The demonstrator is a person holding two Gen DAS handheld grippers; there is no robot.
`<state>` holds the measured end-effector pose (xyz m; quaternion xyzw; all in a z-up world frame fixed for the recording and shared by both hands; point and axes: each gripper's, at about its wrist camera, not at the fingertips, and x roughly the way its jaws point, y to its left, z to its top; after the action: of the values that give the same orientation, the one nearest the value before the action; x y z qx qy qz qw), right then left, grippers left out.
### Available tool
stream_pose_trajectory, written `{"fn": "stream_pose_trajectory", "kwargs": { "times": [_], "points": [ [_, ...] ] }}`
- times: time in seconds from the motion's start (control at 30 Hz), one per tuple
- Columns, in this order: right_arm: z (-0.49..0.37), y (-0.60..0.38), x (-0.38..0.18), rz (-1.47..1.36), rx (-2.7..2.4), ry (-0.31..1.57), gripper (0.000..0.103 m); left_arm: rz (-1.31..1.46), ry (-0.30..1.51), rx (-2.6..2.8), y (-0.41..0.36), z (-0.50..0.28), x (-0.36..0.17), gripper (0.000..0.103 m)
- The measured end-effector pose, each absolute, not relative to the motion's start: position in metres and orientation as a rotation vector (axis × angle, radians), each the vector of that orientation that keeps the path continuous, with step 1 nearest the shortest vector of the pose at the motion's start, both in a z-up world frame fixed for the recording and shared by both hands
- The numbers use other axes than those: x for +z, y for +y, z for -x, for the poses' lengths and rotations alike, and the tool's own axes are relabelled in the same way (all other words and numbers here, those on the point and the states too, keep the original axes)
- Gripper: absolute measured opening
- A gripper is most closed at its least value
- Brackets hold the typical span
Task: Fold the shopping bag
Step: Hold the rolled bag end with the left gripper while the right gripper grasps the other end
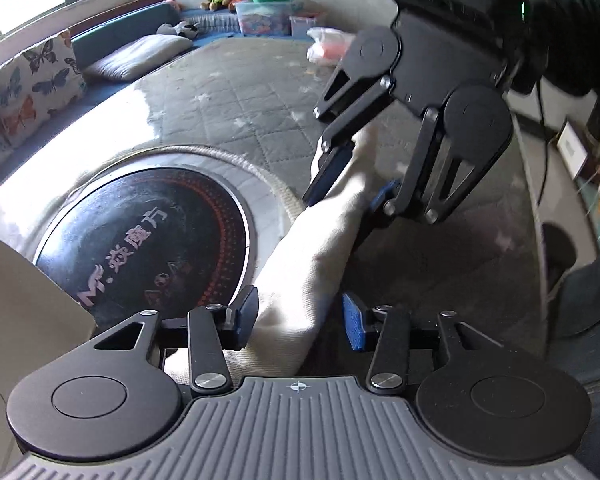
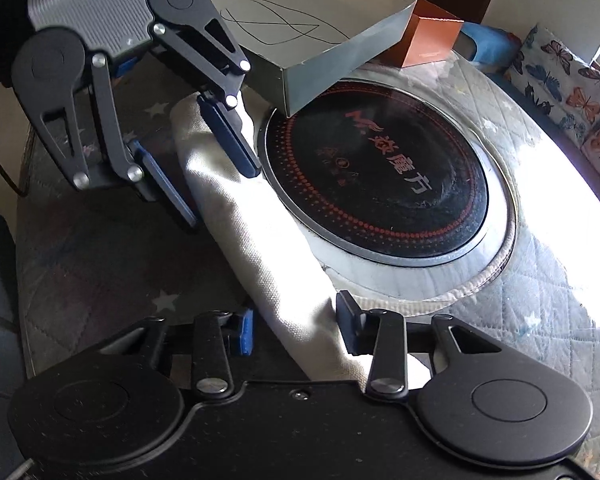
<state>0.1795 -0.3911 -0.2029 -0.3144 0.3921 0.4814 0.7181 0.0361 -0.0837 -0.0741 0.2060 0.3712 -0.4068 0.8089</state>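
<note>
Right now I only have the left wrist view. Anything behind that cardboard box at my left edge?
Observer: Yes. An orange-brown box stands just behind the grey box.
Operator: Where on the bag do my left jaws sit?
Observer: The left gripper straddles the bag near its end by the grey box. A short stub of fabric pokes out past the jaws.
Operator: Anything on top of the grey box?
Observer: Only a black pen scribble on its top face.
</note>
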Motion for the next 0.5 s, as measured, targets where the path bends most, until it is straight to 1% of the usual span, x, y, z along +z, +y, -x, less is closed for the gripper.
{"fn": "stream_pose_trajectory", "kwargs": {
  "times": [0.1,0.13,0.17,0.3,0.4,0.5],
  "points": [
    [-0.182,-0.392,-0.203,0.671,1.061,0.877,0.041,-0.419,0.816,-0.854,-0.084,-0.040,-0.076,0.044],
    [-0.182,-0.393,-0.203,0.664,1.058,0.881,0.041,-0.404,0.826,-0.844,-0.084,-0.041,-0.075,0.040],
    [-0.182,-0.393,-0.202,0.657,1.054,0.884,0.040,-0.389,0.838,-0.838,-0.083,-0.041,-0.074,0.038],
    [-0.181,-0.397,-0.198,0.593,1.080,0.937,0.039,-0.280,0.931,-0.861,-0.075,-0.037,-0.069,0.033],
    [-0.174,-0.400,-0.195,0.537,1.120,1.003,0.039,-0.229,1.003,-0.888,-0.073,-0.029,-0.066,0.026],
    [-0.162,-0.399,-0.193,0.533,1.161,1.040,0.038,-0.212,1.041,-0.898,-0.071,-0.023,-0.065,0.025]
  ]
}}
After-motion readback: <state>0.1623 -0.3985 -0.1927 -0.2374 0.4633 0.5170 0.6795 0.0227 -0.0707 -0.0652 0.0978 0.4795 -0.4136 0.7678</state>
